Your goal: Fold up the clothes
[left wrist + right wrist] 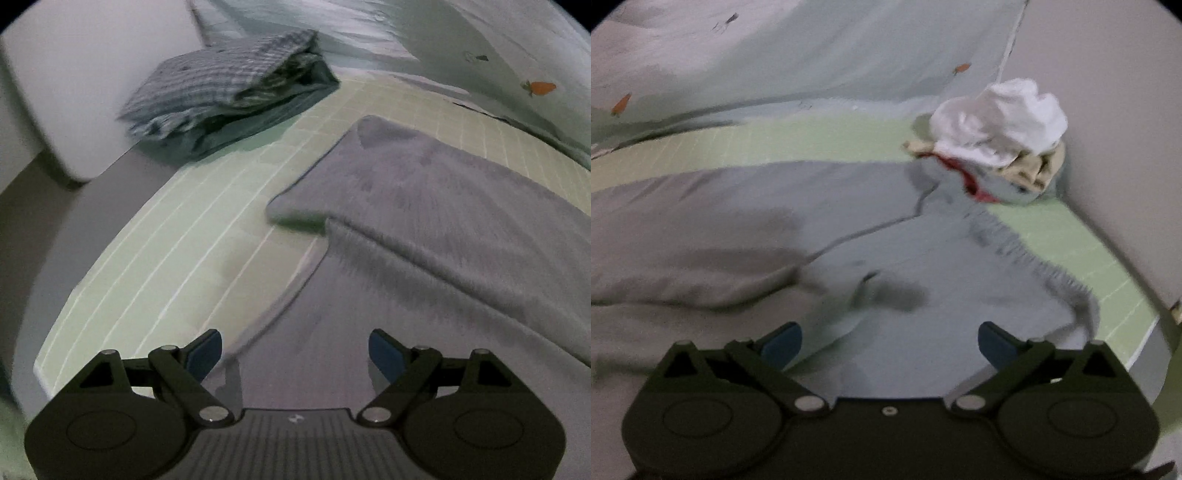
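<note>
Bed with a pale green grid-lined mat [207,206] on top, white wall behind, light bluish quilt with small orange carrot prints [498,48] bunched along the far side. Large grey soft-fabric garment [443,221] lies spread flat across the mat, partly folded, 1 layer overlapping another; in the right wrist view its frayed-looking edge runs toward the mat's right side. Folded blue-grey checked shirt stack [229,92] sits at the mat's far left corner, well apart from the grey garment. Crumpled pile of white, beige and red clothes [997,136] sits at the far right against the wall, touching the grey garment's far end. Left hand-held gripper [295,350] hovers over the garment's near part, blue pads spread apart, nothing between. Right hand-held gripper [890,345] likewise above the garment, pads wide apart, nothing held. Both views motion-blurred.
</note>
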Demonstrator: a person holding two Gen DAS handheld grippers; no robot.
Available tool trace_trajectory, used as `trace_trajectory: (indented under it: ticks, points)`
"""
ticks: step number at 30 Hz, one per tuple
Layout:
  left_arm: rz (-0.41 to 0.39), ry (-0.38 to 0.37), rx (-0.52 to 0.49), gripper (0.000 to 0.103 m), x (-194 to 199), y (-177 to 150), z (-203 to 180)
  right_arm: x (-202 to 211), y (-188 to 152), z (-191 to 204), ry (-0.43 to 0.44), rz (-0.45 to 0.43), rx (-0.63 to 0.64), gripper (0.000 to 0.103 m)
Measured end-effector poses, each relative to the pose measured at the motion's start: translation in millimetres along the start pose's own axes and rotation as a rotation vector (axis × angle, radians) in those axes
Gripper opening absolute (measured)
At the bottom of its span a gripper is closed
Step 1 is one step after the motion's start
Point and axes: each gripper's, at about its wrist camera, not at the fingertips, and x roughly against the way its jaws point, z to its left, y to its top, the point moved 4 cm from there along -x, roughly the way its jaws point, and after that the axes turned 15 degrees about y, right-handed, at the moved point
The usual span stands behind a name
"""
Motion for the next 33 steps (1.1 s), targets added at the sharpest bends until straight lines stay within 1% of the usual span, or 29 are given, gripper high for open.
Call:
trace_trajectory:
  ticks: [4, 7, 11, 13, 14, 16, 17, 18, 19, 22, 25, 27, 29, 30, 31, 32, 33]
  points:
    - [-0.028, -0.034, -0.071, 0.090, -17, 18, -17, -3, -6, 17, -0.019, 0.029, -0.045, 0.103]
    - [-0.028, -0.060, -0.097, 0.090, -31, 28, -26, -4, -7, 28, -0.044, 0.039, -0.070, 0.103]
    - [-0.034, -0.106, -0.120, 0.091, -40, 35, -32, -5, -5, 44, -0.069, 0.057, -0.058, 0.103]
    - [-0.039, -0.126, -0.119, 0.090, -42, 35, -31, -8, -2, 50, -0.053, 0.066, -0.042, 0.103]
    - [-0.041, -0.139, -0.116, 0.088, -43, 35, -30, -8, -1, 55, -0.040, 0.064, -0.028, 0.103]
    - [-0.049, -0.167, -0.100, 0.068, -42, 36, -27, -10, 1, 65, -0.037, 0.064, 0.000, 0.103]
    - [-0.054, -0.181, -0.091, 0.045, -41, 36, -26, -12, 2, 70, -0.037, 0.068, 0.013, 0.103]
    - [-0.056, -0.182, -0.083, 0.012, -40, 38, -23, -13, 2, 74, -0.037, 0.071, 0.026, 0.103]
    - [-0.056, -0.168, -0.076, 0.005, -41, 40, -20, -14, 2, 78, -0.034, 0.075, 0.033, 0.103]
    - [-0.054, -0.128, -0.050, 0.005, -43, 45, -9, -16, 3, 86, -0.025, 0.082, 0.050, 0.103]
    - [-0.047, -0.076, 0.023, 0.005, -50, 49, 12, -14, 3, 90, -0.020, 0.081, 0.066, 0.103]
    - [-0.026, -0.037, 0.075, 0.005, -57, 51, 25, -12, 2, 88, -0.015, 0.074, 0.060, 0.103]
    - [0.011, -0.003, 0.132, 0.006, -65, 52, 37, -11, 2, 85, -0.011, 0.067, 0.047, 0.103]
    - [0.025, 0.007, 0.149, 0.011, -66, 52, 43, -11, 2, 83, -0.008, 0.064, 0.040, 0.103]
    - [0.025, 0.017, 0.154, 0.011, -64, 51, 45, -10, 2, 82, -0.006, 0.060, 0.034, 0.103]
    - [0.025, 0.026, 0.159, 0.014, -62, 51, 48, -10, 1, 80, -0.003, 0.057, 0.022, 0.103]
    - [0.026, 0.036, 0.164, 0.028, -60, 50, 51, -10, 1, 78, -0.001, 0.055, 0.012, 0.103]
